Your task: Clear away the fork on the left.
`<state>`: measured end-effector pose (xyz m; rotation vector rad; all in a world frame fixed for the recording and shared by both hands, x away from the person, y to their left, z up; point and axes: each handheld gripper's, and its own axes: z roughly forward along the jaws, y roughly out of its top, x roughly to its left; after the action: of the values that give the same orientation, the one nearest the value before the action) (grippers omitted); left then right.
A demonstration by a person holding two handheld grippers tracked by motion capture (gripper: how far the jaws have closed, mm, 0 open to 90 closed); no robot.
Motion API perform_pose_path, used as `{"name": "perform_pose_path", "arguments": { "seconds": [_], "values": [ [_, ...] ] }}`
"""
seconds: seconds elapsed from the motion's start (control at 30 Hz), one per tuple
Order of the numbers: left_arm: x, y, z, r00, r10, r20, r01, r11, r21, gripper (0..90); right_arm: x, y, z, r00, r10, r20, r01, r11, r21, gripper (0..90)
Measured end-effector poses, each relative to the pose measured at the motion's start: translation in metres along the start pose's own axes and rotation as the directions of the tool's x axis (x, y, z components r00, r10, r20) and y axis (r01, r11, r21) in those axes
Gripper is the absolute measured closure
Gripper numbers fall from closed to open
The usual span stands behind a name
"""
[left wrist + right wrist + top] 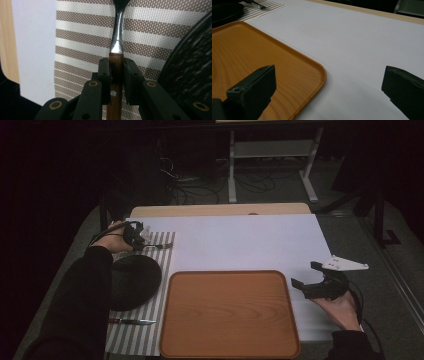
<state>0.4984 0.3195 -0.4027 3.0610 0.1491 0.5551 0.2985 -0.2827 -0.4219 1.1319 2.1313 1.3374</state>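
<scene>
Nearest you, the orange wood-grain tray [230, 312] sits on the white-covered surface [240, 240], with a wooden-handled knife [132, 321] on the brown-and-white striped placemat [140, 330] to its left. Your right tongs [309, 276] hover spread wide and empty beside the tray's right edge. Farther off, your left tongs [117, 75] pinch the wooden handle of a steel fork [117, 50]; the left gripper view shows that grip, next to the black round plate [132, 280].

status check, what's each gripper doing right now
Left gripper shut on fork handle, over the striped placemat beside the dark plate. Right gripper open, empty, past the tray. Knife on mat. Nothing in the way.
</scene>
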Motion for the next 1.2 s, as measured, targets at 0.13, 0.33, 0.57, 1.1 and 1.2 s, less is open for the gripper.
{"name": "perform_pose_path", "arguments": {
  "seconds": [0.13,0.33,0.57,1.1,1.2],
  "values": [
    [0.001,0.001,-0.012,0.9996,0.005,-0.026,-0.004,0.9999,0.015,76.5,0.000,0.000,0.000,1.0000,-0.001,0.001,0.001,1.000,-0.002,0.0],
    [-0.002,0.004,-0.031,0.9990,0.002,-0.044,-0.001,0.9997,0.024,76.6,0.001,0.001,0.000,1.0000,-0.004,-0.003,0.003,1.000,-0.002,0.0],
    [-0.003,0.003,-0.053,0.9974,-0.011,-0.072,0.012,0.9999,0.011,76.5,0.002,0.002,-0.001,1.0000,-0.005,-0.003,0.005,1.000,-0.008,0.0],
    [-0.020,0.010,-0.090,0.9963,-0.052,-0.068,0.048,0.9968,-0.064,76.6,0.002,0.003,-0.002,1.0000,-0.004,0.008,0.004,1.000,-0.025,0.0],
    [-0.024,0.012,-0.094,0.9966,-0.048,-0.067,0.042,0.9957,-0.083,76.6,0.002,0.003,-0.002,1.0000,-0.004,0.008,0.004,1.000,-0.026,0.0]
  ]
}}
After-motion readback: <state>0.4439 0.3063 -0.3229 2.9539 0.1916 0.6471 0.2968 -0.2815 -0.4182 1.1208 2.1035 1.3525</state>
